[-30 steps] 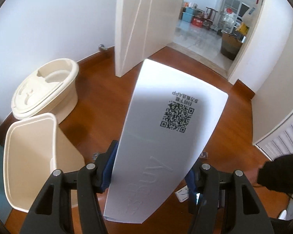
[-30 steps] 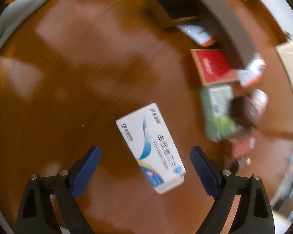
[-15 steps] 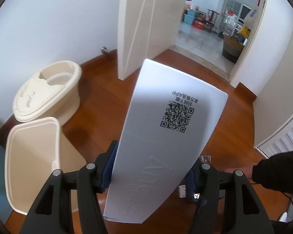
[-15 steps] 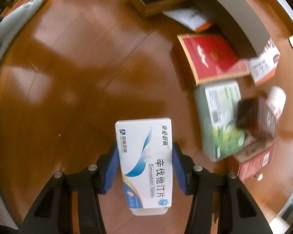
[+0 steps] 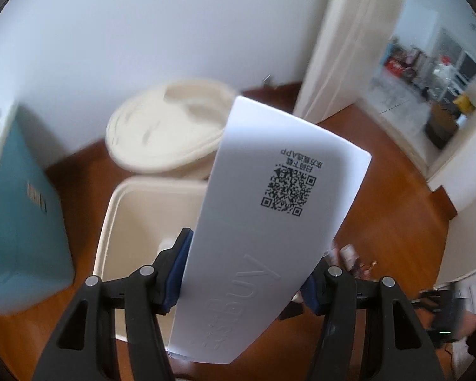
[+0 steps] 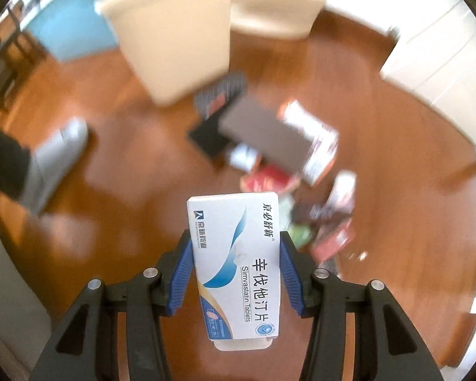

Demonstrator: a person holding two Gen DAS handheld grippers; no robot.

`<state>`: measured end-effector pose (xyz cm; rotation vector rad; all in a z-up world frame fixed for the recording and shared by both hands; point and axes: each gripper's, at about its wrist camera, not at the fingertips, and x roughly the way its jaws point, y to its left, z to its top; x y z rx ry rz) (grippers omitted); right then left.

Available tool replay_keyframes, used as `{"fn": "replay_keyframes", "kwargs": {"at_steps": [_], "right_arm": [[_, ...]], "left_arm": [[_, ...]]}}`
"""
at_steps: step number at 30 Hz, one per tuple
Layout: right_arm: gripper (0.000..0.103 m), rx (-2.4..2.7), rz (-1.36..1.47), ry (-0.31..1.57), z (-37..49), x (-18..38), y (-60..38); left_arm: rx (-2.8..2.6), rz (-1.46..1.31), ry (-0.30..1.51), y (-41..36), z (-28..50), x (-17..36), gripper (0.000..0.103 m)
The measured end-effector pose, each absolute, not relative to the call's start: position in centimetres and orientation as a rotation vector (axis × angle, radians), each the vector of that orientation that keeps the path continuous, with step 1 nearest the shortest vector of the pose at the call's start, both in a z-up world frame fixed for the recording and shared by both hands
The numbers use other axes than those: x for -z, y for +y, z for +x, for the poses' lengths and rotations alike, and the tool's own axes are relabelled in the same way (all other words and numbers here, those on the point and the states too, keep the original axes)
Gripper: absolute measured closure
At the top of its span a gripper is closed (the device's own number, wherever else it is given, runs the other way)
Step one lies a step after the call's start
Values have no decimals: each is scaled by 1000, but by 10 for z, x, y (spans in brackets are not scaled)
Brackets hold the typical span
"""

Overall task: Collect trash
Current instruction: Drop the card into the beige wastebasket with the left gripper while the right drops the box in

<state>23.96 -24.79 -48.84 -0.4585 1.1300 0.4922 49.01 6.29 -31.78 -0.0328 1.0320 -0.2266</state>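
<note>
My left gripper (image 5: 244, 270) is shut on a long white box (image 5: 269, 231) with a QR code, held over the rim of an open cream rectangular bin (image 5: 136, 222). My right gripper (image 6: 234, 270) is shut on a white and blue medicine box (image 6: 238, 263), held above the wooden floor. The same cream bin (image 6: 177, 35) shows blurred at the top of the right wrist view. A scatter of trash boxes (image 6: 285, 171) lies on the floor beyond the medicine box.
A round cream lidded tub (image 5: 168, 130) stands behind the bin by the wall. A teal box (image 5: 19, 209) is at the left. An open white door (image 5: 342, 41) leads to another room. A grey slipper (image 6: 57, 155) and a dark leg are at the left.
My left gripper swung left, bringing the white box over the open bin. My right gripper closed on the medicine box, lifted it off the floor and turned toward the bin.
</note>
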Motion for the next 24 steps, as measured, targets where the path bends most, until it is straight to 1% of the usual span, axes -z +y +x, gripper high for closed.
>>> {"fn": "replay_keyframes", "kwargs": {"at_steps": [2,4,5,6,10,12,16,17,19,22,24], "right_arm": [[49,-503,-457,1082,235,466,-234],[49,-518,-471,1043,232,450,-212],[49,-532,-468,1027,230,440,-203],[49,-543,-462,1017,228,427,-194],[49,-571,-452,977,235,390,-157],[49,-581,-441,954,241,372,-140],[48,-619,-374,900,267,331,-97],[48,-631,-355,891,278,323,-82],[48,-646,-297,880,307,312,-49],[48,-651,-203,889,344,311,-10],[48,-642,-188,907,361,319,13]], "left_arm": [[197,-86,1060,80,499,334,44],[173,-118,1071,92,506,344,41],[159,-121,1093,96,511,349,31],[153,-125,1111,98,513,351,28],[146,-150,1092,112,509,335,28],[153,-168,1092,121,505,317,28],[181,-269,1024,146,477,258,27],[181,-311,991,155,460,239,27],[182,-371,949,165,441,218,22],[183,-448,885,180,408,193,22],[178,-456,848,188,395,186,22]]}}
